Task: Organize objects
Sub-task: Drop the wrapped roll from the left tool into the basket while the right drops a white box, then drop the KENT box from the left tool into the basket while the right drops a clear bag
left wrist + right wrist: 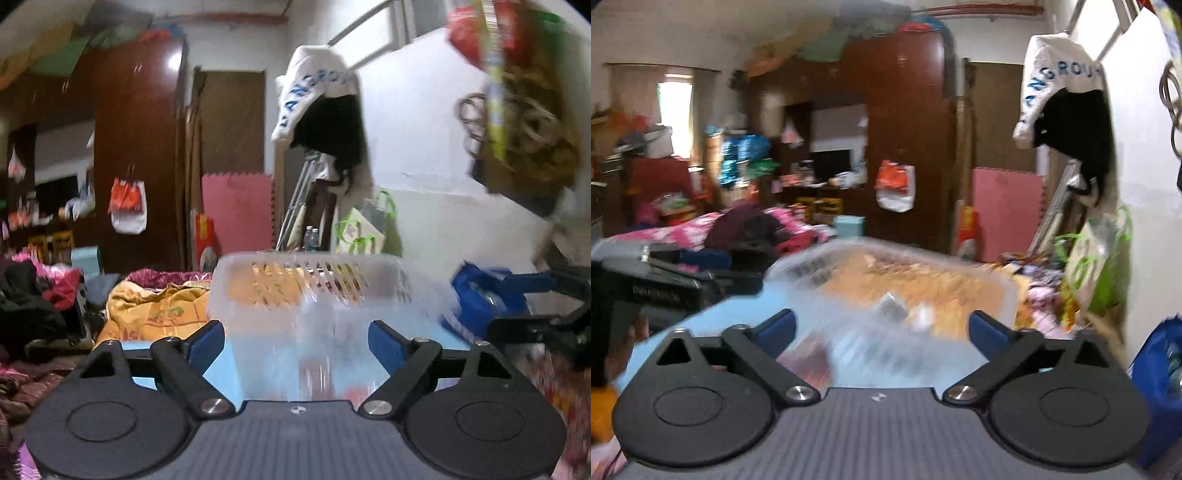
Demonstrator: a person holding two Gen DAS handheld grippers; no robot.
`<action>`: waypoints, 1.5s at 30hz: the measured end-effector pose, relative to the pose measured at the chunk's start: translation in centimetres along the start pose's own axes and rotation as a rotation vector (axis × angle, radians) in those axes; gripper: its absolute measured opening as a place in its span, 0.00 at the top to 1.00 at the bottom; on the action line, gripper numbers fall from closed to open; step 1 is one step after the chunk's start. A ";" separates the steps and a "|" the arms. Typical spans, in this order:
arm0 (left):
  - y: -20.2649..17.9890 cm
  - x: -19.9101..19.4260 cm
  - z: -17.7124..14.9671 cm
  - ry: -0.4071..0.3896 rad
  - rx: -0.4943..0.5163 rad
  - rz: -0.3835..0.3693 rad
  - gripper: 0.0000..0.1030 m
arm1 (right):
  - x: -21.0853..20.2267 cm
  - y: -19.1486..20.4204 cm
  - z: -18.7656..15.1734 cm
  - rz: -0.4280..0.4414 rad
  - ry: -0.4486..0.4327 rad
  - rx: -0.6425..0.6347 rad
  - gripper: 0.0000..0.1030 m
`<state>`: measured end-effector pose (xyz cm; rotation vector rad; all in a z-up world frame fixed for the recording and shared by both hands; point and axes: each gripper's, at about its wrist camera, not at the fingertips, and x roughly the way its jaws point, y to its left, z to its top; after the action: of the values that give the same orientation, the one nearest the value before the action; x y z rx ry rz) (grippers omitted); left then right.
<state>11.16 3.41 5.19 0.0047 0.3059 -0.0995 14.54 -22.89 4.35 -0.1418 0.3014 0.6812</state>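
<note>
Both grippers are released: the left gripper [297, 334] has its blue-padded fingers [205, 341] spread with nothing pressed between them, and the right gripper [882, 328] stands spread just as wide, also empty. The task's thing, a translucent plastic basket [306, 280] with slotted walls, sits straight ahead of both on a light blue tabletop [713, 317], and something small and pale lies inside it (too smeared to name). Judging from the empty fingers and the basket close in front, the step in hand looks like a reach for the next object or for the basket itself. To do it well, slow down first — both views are streaked with blur — then bring one pad to each side of the target before closing, keeping clear of the thin basket rim, which would likely flex or tip. The other gripper shows at the edge of each view, so the two should stay apart. The room is crowded — a bed [687, 229] piled with clothes, a dark wardrobe [905, 122], a pink foam mat [1004, 210], bags hanging on the white wall.
</note>
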 end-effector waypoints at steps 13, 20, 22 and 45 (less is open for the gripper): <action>-0.5 -4.6 -10.0 0.079 0.060 0.004 0.15 | -1.3 3.0 -8.9 0.109 0.118 -0.019 0.38; -2.1 -2.8 -12.2 0.136 0.084 -0.020 0.15 | -0.1 3.7 -9.3 0.125 0.172 -0.045 0.57; -2.3 -2.4 -12.6 0.138 0.074 0.019 0.15 | -0.2 3.5 -9.1 0.122 0.169 -0.046 0.63; -2.7 -4.4 -11.3 0.000 0.025 0.021 0.42 | -1.8 -1.5 -8.9 0.095 0.052 0.140 0.63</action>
<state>3.35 1.39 -4.27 0.0329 0.3045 -0.0829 12.13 -27.15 -3.46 -0.0117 0.4069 0.7483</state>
